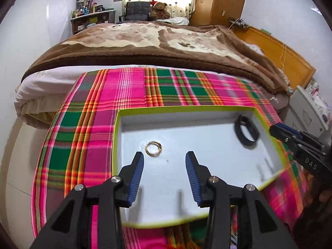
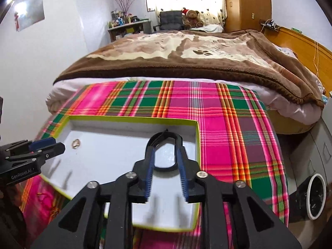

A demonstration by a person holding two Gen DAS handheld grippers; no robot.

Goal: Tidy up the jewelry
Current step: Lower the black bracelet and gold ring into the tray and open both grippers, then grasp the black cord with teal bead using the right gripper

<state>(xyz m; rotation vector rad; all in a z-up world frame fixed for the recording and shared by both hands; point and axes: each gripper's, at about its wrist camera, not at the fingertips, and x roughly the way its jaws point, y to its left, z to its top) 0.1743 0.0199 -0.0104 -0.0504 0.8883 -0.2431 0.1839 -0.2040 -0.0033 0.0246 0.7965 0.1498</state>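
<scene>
I take the tray (image 1: pixel 116 137), a shallow white box with a yellow-green rim, as the landmark; it lies on the plaid cloth (image 1: pixel 87 112) spread over the surface beside the bed (image 1: pixel 145 39).

At the left of the tray floor lies the gold ring (image 1: pixel 153 148), flat and free. My left tool (image 1: pixel 164 156) hangs above the tray just short of the ring, jaws moderately wide with nothing between the pads. I judge this ring as deposited: it lies clear of the walls, so it is easy to see and retrieve.

At the right of the tray, close to the far right corner, lies the black band (image 2: pixel 164 151). My right tool (image 2: pixel 165 152) stands over it, jaws parted; the band shows around and beyond the blue pads (image 2: pixel 150 172), and I see no pad pressing on it. I judge it released there, well apart from the ring, so the two pieces stay sorted.
</scene>
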